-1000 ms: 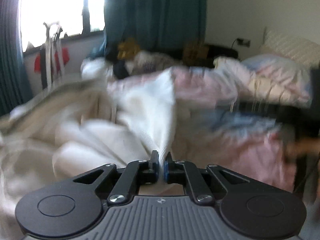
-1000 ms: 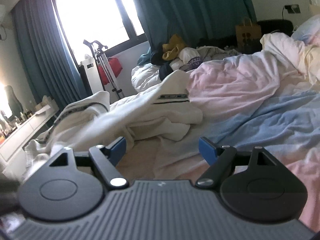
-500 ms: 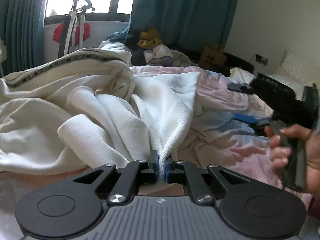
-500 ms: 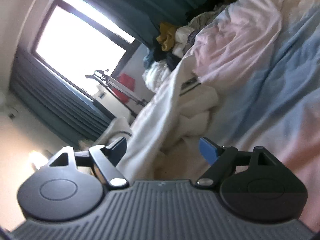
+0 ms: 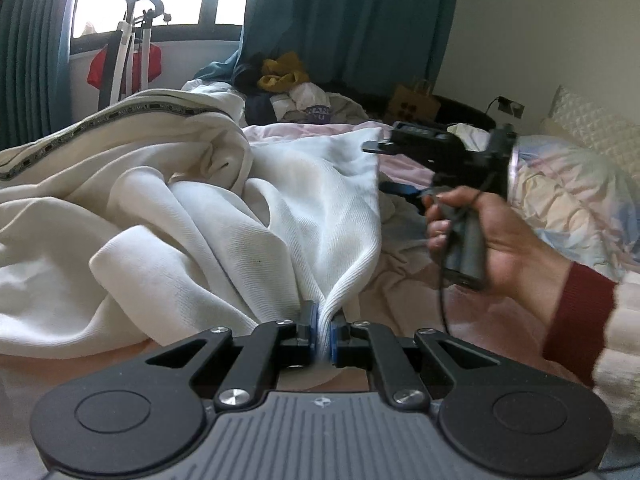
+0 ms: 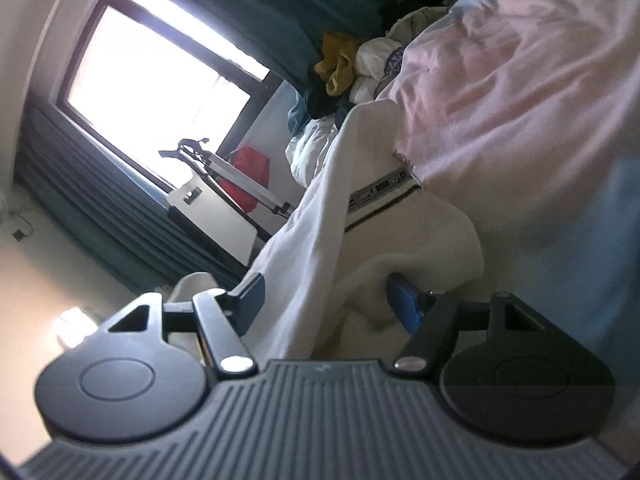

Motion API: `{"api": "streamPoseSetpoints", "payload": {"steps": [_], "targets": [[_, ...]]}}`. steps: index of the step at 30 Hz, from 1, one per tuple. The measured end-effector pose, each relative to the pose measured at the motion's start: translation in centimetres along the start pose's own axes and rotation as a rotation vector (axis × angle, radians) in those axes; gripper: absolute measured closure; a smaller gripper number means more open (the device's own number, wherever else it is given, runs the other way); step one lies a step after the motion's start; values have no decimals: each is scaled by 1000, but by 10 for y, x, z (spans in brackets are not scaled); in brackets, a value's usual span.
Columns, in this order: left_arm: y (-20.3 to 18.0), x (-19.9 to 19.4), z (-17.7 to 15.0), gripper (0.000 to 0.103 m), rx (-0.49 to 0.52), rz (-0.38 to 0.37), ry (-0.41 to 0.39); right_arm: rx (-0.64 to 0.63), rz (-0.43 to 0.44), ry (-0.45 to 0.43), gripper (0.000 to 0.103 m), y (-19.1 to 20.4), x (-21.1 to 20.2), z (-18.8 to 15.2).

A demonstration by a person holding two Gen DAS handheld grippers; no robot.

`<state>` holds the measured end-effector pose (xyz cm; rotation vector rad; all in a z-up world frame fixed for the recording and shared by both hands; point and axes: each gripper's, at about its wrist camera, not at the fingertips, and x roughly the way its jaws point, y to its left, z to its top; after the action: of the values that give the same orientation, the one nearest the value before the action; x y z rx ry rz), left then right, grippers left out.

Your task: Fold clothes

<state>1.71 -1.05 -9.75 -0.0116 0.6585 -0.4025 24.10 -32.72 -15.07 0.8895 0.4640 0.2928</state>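
The bed (image 5: 420,248) fills both views, covered with a rumpled pink and pale blue duvet (image 6: 520,92). A pillow (image 5: 588,128) with a quilted white cover lies at its far right in the left wrist view.

Teal curtains (image 5: 352,20) hang to either side of a bright window (image 6: 160,80) at the far wall. A folded white and grey frame (image 5: 128,52) stands below the window, with a red item (image 5: 96,68) hanging on it.

The white garment (image 5: 192,216), a thick ribbed piece with a dark patterned trim band (image 5: 100,120), lies heaped across the left half of the bed. One ribbed edge of it is drawn out towards the left wrist camera.

A pile of mixed clothes (image 5: 288,88), with a yellow piece uppermost, lies beyond the garment at the far side of the bed. A brown paper bag (image 5: 416,100) stands to the right of that pile.

The left gripper (image 5: 323,334) has its jaws closed tight on the drawn-out ribbed edge of the white garment.

The right gripper (image 6: 324,304) is tilted well over to one side. Its jaws stand wide apart, with folds of the white garment lying between them and nothing clamped.

The right hand (image 5: 496,240), in a dark red sleeve (image 5: 576,320), grasps the handle of the right gripper above the duvet.
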Motion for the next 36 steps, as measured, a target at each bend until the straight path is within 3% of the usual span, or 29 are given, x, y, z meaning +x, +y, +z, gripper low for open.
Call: {"api": "streamPoseSetpoints", "payload": {"steps": [4,8,9,11,14,22,26,30,33,36], "targets": [[2,8,0,96,-2,-12,6,-15,16,5,34,-2,25,3],[4,16,-1,96,-4,-25,13,-40,7,-12,45,5,28,4],[5,17,-1,96,-5,-28,13,-45,4,-24,49,7,25,4],[7,19,-1,96,-10,-39,10,-55,-3,-48,76,12,19,6],[9,21,1,96,-26,-50,8,-70,-12,-85,91,19,10,8],[13,15,4,96,-47,-75,-24,-109,-37,-184,96,38,-16,14],[11,6,7,96,-44,-109,-74,-115,43,-300,97,57,-72,32],[12,-5,9,93,-51,-144,-115,-142,18,-377,97,69,-130,46],[12,-15,10,92,-51,-192,-139,-116,-46,-392,97,65,-168,55],[6,-21,8,90,-24,-225,-132,-7,-138,-313,97,39,-195,47]]}}
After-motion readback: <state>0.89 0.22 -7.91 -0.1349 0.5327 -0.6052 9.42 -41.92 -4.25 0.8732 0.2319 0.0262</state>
